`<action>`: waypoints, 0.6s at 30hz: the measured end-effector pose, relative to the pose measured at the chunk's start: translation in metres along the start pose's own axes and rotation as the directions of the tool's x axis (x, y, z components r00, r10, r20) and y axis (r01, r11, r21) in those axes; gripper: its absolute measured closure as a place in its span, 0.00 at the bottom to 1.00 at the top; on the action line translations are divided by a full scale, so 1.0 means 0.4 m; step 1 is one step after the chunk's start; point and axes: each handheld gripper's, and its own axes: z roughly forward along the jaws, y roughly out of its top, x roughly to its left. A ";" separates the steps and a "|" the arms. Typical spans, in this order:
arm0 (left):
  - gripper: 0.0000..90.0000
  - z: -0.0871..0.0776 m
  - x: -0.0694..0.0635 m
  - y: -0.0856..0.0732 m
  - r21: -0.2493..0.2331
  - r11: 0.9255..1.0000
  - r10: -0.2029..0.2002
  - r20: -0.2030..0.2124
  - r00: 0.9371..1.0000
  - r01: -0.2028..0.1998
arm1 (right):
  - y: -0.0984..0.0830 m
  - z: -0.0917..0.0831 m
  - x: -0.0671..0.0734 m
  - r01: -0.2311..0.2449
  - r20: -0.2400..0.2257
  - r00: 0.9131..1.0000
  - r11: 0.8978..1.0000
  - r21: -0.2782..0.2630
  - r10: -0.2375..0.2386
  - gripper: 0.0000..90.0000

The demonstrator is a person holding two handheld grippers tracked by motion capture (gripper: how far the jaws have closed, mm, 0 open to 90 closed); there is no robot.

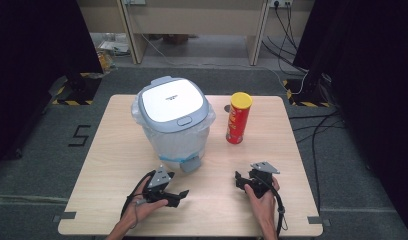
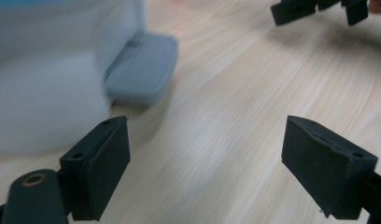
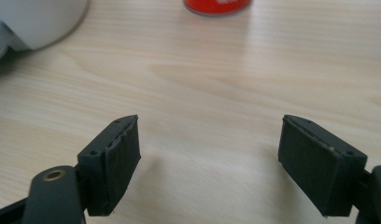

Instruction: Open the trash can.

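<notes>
Start position, nothing grasped. I hold left gripper [image 1: 176, 196] and right gripper [image 1: 245, 179] low over the surface [image 1: 117, 145], fingers apart, empty. Bin [image 1: 173, 122] lidded; can [image 1: 238, 118] upright beside it. Likely next: reach for the can.

A white plastic pedal bin with a grey-rimmed, rounded-square lid [image 1: 173, 102] stands upright on the far left-centre of the light wooden tabletop [image 1: 117, 150]. Its lid is closed, and a clear liner bag [image 1: 142, 117] bulges out beneath the rim. A grey foot pedal [image 1: 190, 164] juts from its base toward the near edge, resting just above the wood. To its right, near but apart, a tall red cylindrical crisp can with a yellow lid [image 1: 238, 118] stands upright.
</notes>
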 end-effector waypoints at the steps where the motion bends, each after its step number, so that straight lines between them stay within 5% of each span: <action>1: 0.17 0.012 -0.006 0.009 -0.018 1.000 0.005 0.001 1.000 -0.005 | -0.006 -0.010 -0.014 -0.008 0.012 1.000 1.000 -0.005 0.008 0.22; 7: 0.17 0.065 -0.029 0.052 -0.059 0.997 0.049 0.013 0.999 -0.048 | -0.014 -0.020 -0.029 -0.004 0.017 1.000 1.000 0.004 0.004 0.21; 12: 0.16 0.121 -0.025 0.064 -0.005 0.996 0.085 -0.031 0.996 -0.085 | -0.014 -0.020 -0.027 0.000 0.016 1.000 1.000 0.014 0.000 0.21; 18: 0.17 0.127 -0.022 0.060 0.025 0.991 0.131 -0.068 0.989 -0.130 | -0.014 -0.018 -0.028 0.003 0.004 1.000 1.000 0.026 -0.003 0.21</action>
